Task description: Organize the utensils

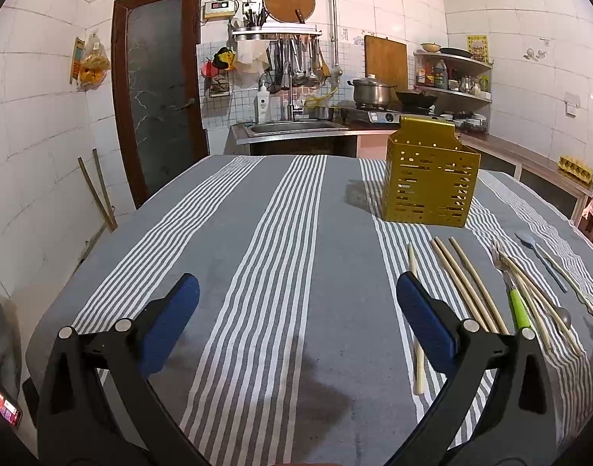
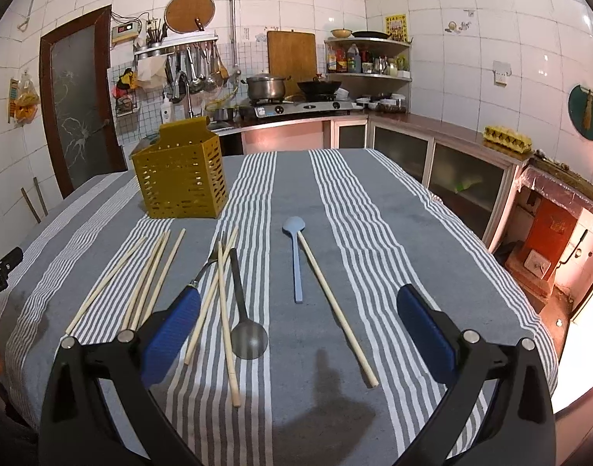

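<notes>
A yellow perforated utensil holder [image 1: 430, 178] [image 2: 182, 173] stands upright on the striped tablecloth. In front of it lie several wooden chopsticks [image 2: 156, 275] [image 1: 467, 283], a green-handled fork [image 1: 515, 295] [image 2: 203, 272], a metal spoon [image 2: 246, 330], a blue spoon [image 2: 294, 256] [image 1: 541, 256] and a single chopstick [image 2: 335, 310]. My left gripper [image 1: 296, 291] is open and empty over bare cloth, left of the utensils. My right gripper [image 2: 298, 303] is open and empty, hovering above the blue spoon and metal spoon.
The table [image 2: 393, 213] is covered by a grey and white striped cloth. Behind it are a sink [image 1: 292, 126], a stove with a pot [image 2: 265, 87] and a wok, and counters on the right [image 2: 451, 136]. A door [image 1: 156, 85] is at the back left.
</notes>
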Motion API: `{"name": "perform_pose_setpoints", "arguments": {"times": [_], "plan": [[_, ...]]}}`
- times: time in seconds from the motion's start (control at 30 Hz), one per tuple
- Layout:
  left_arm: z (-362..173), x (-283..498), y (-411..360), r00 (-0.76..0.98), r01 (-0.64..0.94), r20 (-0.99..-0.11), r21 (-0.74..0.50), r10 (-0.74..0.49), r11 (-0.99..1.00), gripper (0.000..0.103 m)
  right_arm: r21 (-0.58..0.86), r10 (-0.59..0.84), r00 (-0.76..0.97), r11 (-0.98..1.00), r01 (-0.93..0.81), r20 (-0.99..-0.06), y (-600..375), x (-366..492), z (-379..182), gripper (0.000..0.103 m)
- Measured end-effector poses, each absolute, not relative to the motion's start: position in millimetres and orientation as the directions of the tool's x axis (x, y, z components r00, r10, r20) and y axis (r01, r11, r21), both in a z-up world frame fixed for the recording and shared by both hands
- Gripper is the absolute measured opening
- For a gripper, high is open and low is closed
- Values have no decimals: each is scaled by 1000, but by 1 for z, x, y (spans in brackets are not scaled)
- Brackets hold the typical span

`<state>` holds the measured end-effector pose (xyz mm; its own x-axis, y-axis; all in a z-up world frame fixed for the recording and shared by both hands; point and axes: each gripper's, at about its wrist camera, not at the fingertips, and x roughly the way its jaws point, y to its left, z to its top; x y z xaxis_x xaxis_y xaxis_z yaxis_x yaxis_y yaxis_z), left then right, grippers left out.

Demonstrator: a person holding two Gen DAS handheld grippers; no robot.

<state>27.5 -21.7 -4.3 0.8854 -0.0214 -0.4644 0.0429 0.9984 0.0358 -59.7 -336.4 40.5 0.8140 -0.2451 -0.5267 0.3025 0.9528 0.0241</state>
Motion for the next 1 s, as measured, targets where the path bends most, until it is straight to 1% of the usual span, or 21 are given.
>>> {"name": "perform_pose_setpoints", "arguments": {"times": [0.27, 0.47, 0.83, 1.0], "plan": [[2, 34, -21, 883, 73, -467, 51, -41, 996, 98, 18, -273, 827, 946, 323, -492, -334, -63, 44, 99], [4, 36, -24, 884, 104, -463, 67, -62, 992, 98, 9, -271, 829, 949, 316, -490, -327, -63, 45, 99], [-5, 24, -18, 892, 27, -450, -29, -37, 999, 98, -76, -244, 816, 968, 241, -525, -327, -55, 49, 99], [-7, 24, -24, 887, 27, -461, -24, -35, 999, 98, -109, -251, 822, 968, 228, -510, -326, -53, 52, 98]]}}
